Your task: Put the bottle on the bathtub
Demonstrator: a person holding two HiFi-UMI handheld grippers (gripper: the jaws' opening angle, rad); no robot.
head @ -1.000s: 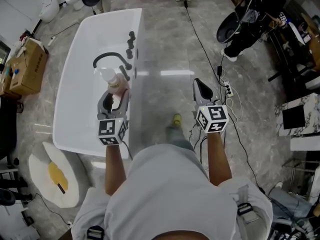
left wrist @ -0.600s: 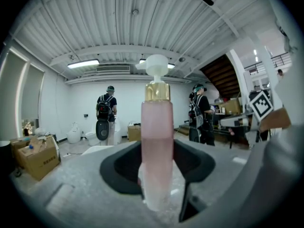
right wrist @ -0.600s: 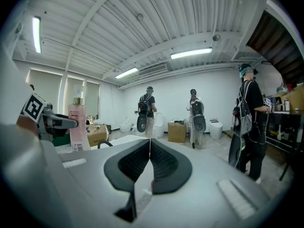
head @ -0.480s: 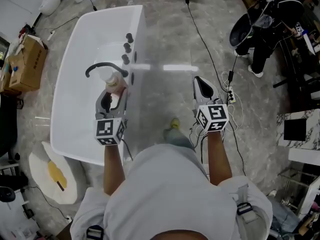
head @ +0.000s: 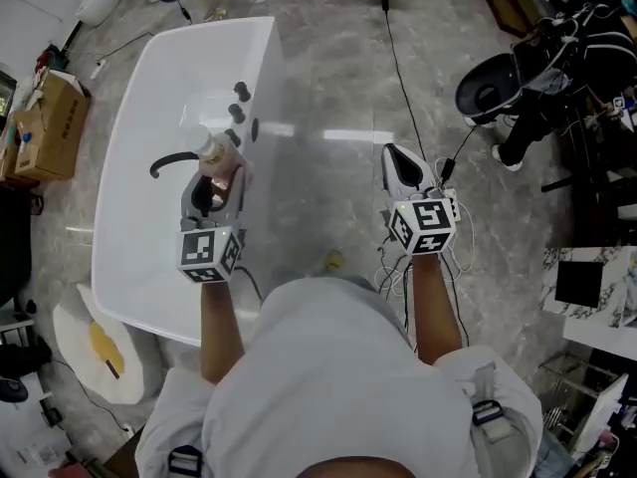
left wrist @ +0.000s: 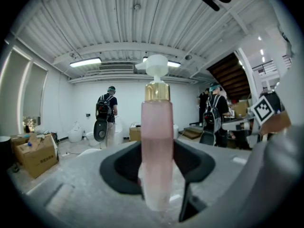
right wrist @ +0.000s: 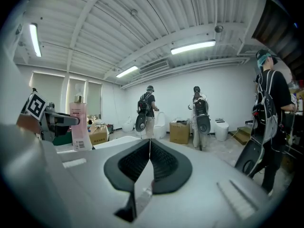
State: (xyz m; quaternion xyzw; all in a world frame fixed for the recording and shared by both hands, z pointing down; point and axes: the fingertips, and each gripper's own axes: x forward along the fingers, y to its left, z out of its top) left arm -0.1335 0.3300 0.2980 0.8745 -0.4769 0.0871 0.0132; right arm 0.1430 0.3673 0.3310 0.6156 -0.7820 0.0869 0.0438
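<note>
While the translucent pink pump bottle (left wrist: 156, 151), with its gold collar and white pump head, is gripped and off the ground, the task looks only about half done. The left gripper (head: 213, 181) has its jaws clamped on the lower body of the bottle and holds it upright. The left gripper view shows the dark pads pressing on both sides of it.

In the head view the bottle sits left of centre. It is over the right-hand edge of the white rectangular bathtub (head: 149, 68), just beside the black curved spout (head: 171, 161) and below the row of black round knobs (head: 240, 90) on that edge. Nothing shows its base resting on the tub, so I judge that it is in the air. How high it hangs above the rim cannot be told from these pictures.

The right gripper (head: 402, 163) is right of centre, over the grey stone-pattern floor (head: 328, 78) and well apart from the tub. Its jaws are closed together with nothing between them, so it takes no part in the carry.

What is left, as I read it, is to pick a flat stretch of rim clear of the knobs and spout. The bottle must then be lowered until its base stands there, and the jaws opened and drawn away without tipping it.
</note>
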